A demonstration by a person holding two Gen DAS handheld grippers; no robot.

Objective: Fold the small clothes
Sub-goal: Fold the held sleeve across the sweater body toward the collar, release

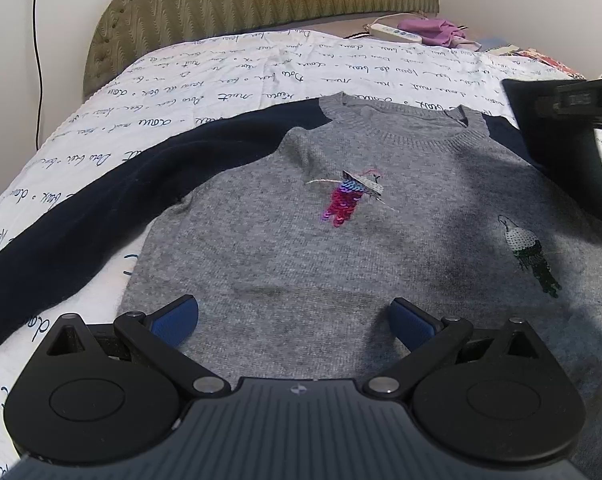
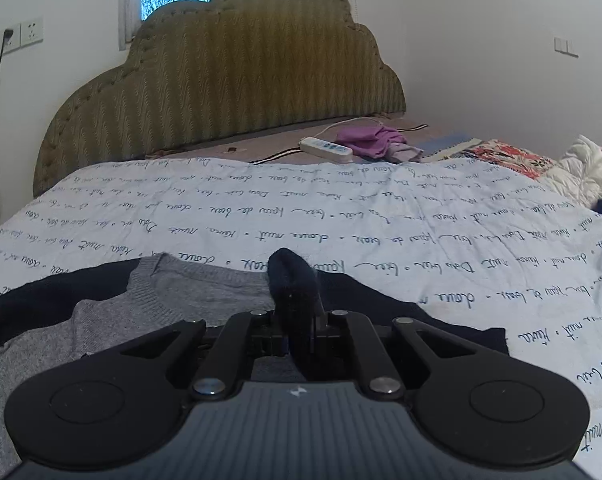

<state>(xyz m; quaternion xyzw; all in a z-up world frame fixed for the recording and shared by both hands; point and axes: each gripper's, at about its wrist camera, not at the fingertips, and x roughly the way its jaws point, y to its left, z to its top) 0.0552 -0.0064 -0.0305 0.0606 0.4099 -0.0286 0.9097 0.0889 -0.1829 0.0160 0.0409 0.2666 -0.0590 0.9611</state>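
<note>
Grey sweater [image 1: 341,248] flat on the bed [image 1: 221,68] for folding: my right fingers [image 2: 301,300] pinch its navy sleeve [image 2: 297,280] at twelve o'clock; left fingers [image 1: 295,316] wide, empty.

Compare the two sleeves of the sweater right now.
The left sleeve lies flat, spread out on the bedspread, untouched. The right sleeve is pinched in the shut right hand-held gripper and stands bunched above the sweater. Both are dark navy.
</note>
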